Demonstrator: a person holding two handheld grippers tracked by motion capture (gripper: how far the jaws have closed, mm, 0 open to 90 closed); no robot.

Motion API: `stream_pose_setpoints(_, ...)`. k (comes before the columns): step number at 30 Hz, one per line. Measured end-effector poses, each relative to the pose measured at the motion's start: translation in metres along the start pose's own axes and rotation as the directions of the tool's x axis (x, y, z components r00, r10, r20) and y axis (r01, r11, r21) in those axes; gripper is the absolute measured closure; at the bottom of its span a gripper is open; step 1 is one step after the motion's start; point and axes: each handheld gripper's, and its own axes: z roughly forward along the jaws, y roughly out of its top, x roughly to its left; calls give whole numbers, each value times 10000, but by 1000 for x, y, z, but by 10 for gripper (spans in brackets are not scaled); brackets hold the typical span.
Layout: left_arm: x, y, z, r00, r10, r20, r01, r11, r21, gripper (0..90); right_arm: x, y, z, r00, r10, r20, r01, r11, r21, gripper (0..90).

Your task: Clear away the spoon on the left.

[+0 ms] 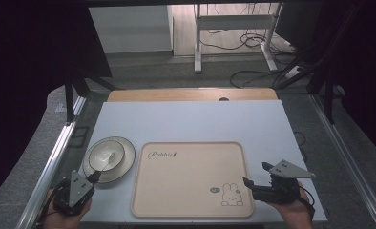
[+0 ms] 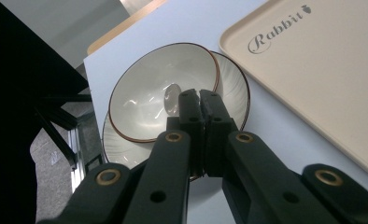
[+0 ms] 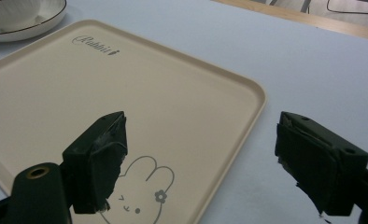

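A cream bowl (image 1: pixel 107 155) with a dark rim sits on a matching plate (image 1: pixel 128 157) at the table's near left. A beige tray (image 1: pixel 191 176) marked "Rabbit", with a bunny drawing, lies flat in the middle. My left gripper (image 1: pixel 95 176) is shut with nothing in it, its tips at the plate's near edge. In the left gripper view the gripper (image 2: pixel 200 95) points over the bowl (image 2: pixel 140 102) and the plate (image 2: pixel 231 81). My right gripper (image 1: pixel 256 174) stands open at the tray's near right corner. The gripper (image 3: pixel 198 144) straddles the rim of the tray (image 3: pixel 126 88).
The pale table (image 1: pixel 191 119) ends in a wooden strip (image 1: pixel 191 94) at the far side. Metal rails run along both sides. Beyond the table are a white desk frame (image 1: pixel 234 28) and loose cables on the floor.
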Motion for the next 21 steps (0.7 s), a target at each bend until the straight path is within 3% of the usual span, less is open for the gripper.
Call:
stream_pose_setpoints(9, 3, 3, 0, 9998, -194, -81, 194, 9998, -75, 898, -1, -4, 1, 9999, -115, 23, 115, 9999, 69, 173)
stream_pose_setpoints(21, 4, 11, -1, 9995, -164, -257, 152, 9988, -466, 899, -3, -7, 1, 10000, 10, -20, -10, 10000, 5, 171)
